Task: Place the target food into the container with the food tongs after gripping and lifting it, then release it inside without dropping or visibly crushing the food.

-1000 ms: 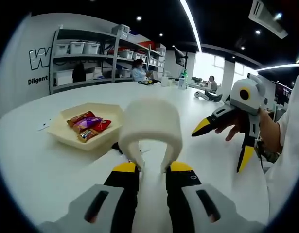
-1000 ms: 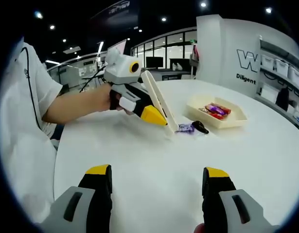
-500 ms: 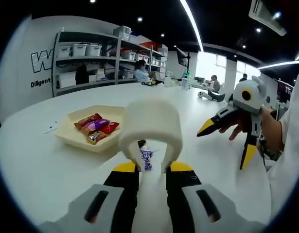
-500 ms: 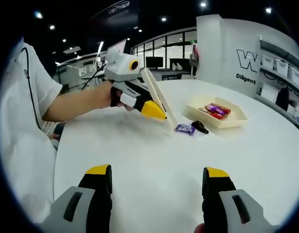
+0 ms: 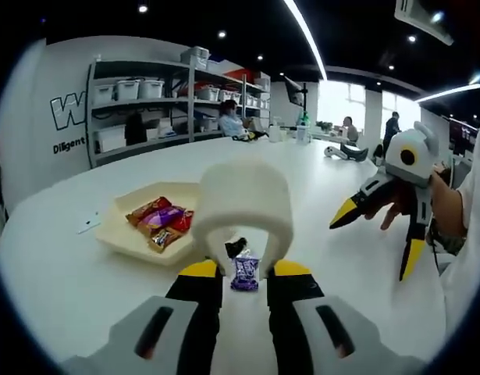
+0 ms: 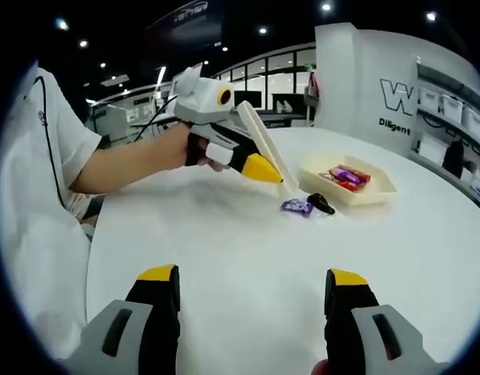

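Note:
My left gripper (image 5: 245, 269) is shut on cream food tongs (image 5: 243, 199), whose looped end rises from its jaws. On the white table (image 5: 68, 289) below the tongs lie a purple wrapped candy (image 5: 244, 273) and a black one (image 5: 236, 248). The right gripper view has the left gripper (image 6: 259, 168) in a person's hand, with the tongs (image 6: 271, 152) ending just above the purple candy (image 6: 296, 206) and black candy (image 6: 321, 203), holding nothing. A cream tray (image 5: 126, 234) holds several wrapped candies (image 5: 161, 223). My right gripper (image 6: 254, 281) stands open over bare table.
The tray (image 6: 380, 191) sits just beyond the two loose candies. The right gripper (image 5: 376, 242) hangs open at the right of the left gripper view. A person's white sleeve (image 6: 37, 195) fills the left side. Shelves with bins (image 5: 138, 86) and seated people stand far behind.
The left gripper has lifted the tongs up and a little toward the tray; their ends have left the purple candy, which stays on the table. The right gripper has not moved.

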Demonstrator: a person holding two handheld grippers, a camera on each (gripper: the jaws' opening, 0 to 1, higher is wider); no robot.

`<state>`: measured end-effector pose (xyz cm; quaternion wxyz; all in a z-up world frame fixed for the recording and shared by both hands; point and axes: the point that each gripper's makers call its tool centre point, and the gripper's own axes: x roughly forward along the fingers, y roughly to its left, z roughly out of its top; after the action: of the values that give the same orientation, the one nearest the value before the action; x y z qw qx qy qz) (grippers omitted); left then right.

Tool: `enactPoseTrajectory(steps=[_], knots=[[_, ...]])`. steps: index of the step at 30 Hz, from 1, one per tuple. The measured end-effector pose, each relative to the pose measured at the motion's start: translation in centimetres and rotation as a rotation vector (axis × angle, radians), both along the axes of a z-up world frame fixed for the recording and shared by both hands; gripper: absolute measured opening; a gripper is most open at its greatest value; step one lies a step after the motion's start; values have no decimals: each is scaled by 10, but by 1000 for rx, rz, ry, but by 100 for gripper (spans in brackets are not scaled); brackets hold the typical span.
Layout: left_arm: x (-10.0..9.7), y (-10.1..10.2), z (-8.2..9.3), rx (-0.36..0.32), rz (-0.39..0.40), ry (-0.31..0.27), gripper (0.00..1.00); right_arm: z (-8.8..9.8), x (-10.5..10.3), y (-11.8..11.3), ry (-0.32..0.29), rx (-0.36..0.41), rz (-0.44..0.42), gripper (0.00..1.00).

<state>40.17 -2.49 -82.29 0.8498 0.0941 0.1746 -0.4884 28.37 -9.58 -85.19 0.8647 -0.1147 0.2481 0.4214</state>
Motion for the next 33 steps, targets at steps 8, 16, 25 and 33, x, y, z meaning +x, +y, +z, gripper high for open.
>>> enactPoseTrajectory(steps=[8,16,25,33], knots=[[2,-5,-4,25,-14,-6,21,-1,0,-1,2,1,-2,74],[6,-9,-11,44,-22,6,21,-3,0,-2,5,3,-5,74],[8,-8,-18,71,-27,15,21,-5,0,-2,9,4,-4,73],[8,-9,-18,78,-48,15,21,-6,-1,-2,13,5,-5,73]])
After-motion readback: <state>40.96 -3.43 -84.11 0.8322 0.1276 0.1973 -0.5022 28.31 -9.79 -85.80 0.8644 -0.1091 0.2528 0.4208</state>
